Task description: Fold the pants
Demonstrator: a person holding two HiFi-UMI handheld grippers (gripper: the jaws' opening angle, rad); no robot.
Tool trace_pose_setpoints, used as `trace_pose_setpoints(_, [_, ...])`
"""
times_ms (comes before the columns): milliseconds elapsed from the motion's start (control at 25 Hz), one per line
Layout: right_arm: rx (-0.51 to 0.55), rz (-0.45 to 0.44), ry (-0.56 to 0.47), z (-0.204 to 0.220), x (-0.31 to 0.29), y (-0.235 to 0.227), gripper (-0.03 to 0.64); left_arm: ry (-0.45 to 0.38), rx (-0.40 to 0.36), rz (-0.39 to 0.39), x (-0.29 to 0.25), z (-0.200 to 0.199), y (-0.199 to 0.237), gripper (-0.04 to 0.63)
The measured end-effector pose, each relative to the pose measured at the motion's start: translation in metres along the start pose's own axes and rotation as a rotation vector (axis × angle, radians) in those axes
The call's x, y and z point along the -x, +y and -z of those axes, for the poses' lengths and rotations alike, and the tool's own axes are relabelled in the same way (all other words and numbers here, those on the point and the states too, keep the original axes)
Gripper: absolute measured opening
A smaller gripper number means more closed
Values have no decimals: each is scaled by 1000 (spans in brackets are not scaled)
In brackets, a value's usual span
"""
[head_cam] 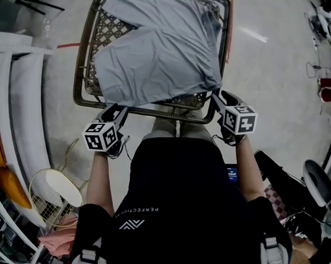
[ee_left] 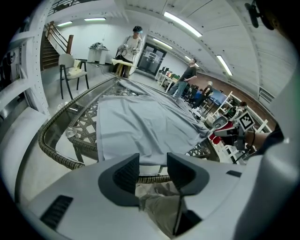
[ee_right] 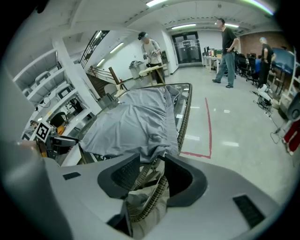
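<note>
Looks about one fold in: gray pants (head_cam: 157,58) lying doubled over on the wicker table (head_cam: 80,78), hem at the near rim. Left gripper (head_cam: 117,110) and right gripper (head_cam: 217,95) both spread, pinching nothing, parked by the near corners. Probably another fold or two left.

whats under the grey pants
The grey pants lie spread on a glass-topped wicker table. Its woven lattice and rim show at the left side and along the near edge. Whatever lies on the tabletop directly beneath the cloth is covered and cannot be seen.
</note>
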State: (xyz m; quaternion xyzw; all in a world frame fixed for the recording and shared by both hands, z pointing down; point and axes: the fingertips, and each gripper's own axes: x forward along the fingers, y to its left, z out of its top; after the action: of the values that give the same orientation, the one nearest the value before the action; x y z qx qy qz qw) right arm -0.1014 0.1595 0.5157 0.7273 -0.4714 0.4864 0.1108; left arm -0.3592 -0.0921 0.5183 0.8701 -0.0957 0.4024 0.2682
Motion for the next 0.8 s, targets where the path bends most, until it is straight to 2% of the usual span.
trace_pose_setpoints(160, [143, 43, 42, -4, -3, -11, 146, 27, 22, 10, -1, 5, -3, 189])
trace_pose_setpoints(320, [294, 33, 85, -7, -9, -11, 159, 11, 57, -5, -2, 2, -6, 187])
trace_pose_setpoints(800, [520, -58, 171, -6, -19, -15, 181, -41, 146, -21, -9, -1, -29, 187])
